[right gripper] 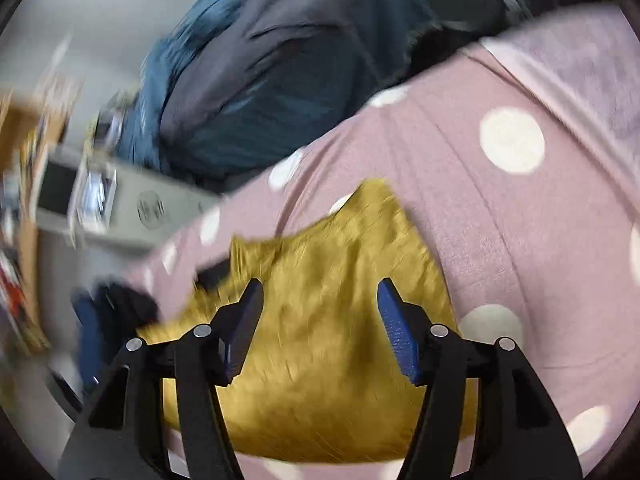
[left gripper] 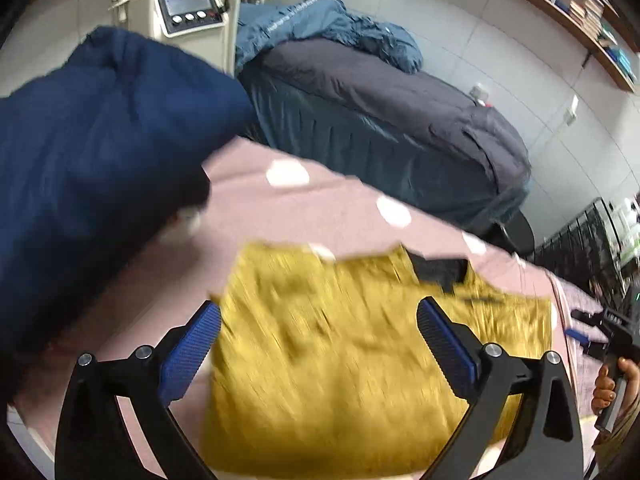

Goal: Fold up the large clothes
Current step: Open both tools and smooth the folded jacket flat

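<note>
Mustard garment (left gripper: 340, 360) lies flat beneath the left gripper's (left gripper: 318, 344) spread jaws

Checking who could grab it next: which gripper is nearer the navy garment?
Left. The navy garment hangs just beside the left gripper, up to its left; the right gripper hovers over the yellow garment, farther off.

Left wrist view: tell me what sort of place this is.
Probably a bedroom: a bed with rumpled blue bedding, wall shelves of books, and a pink dotted cover under the yellow garment.
</note>
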`<state>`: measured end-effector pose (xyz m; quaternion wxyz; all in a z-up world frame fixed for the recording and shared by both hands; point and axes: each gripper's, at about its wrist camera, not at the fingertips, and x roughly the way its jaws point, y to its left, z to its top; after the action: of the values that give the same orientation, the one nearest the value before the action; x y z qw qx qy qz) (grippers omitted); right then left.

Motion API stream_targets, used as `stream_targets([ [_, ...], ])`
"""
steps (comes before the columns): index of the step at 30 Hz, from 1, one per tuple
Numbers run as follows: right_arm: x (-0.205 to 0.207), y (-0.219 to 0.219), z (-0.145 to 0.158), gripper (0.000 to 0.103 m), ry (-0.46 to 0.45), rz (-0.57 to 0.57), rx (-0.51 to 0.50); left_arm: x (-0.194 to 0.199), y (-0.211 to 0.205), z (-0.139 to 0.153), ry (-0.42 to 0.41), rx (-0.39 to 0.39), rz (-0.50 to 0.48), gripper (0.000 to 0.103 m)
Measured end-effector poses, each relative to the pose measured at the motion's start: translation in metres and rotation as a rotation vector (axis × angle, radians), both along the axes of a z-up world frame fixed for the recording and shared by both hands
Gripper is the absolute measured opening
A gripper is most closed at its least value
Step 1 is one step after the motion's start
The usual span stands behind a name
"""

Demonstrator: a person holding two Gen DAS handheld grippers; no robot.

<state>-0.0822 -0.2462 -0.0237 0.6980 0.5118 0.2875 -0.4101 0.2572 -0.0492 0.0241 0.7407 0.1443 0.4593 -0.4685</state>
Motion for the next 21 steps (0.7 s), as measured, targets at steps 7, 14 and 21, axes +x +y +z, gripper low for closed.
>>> stream_targets([
  [7,0.086,0.131,-0.028,0.062,0.302,0.449,-0.143,-0.11,0.033,-0.056,-0.081,0.105,-0.109,0.096],
  [14,0.099,0.147,-0.061,0.062,0.346,0.463,-0.081,-0.124,0.023,-0.093,-0.136,0.182,-0.156,0.096],
  [21,0.099,0.114,-0.065,0.069,0.356,0.405,-0.065,-0.093,-0.03,-0.097,-0.146,0.158,-0.167,0.097],
])
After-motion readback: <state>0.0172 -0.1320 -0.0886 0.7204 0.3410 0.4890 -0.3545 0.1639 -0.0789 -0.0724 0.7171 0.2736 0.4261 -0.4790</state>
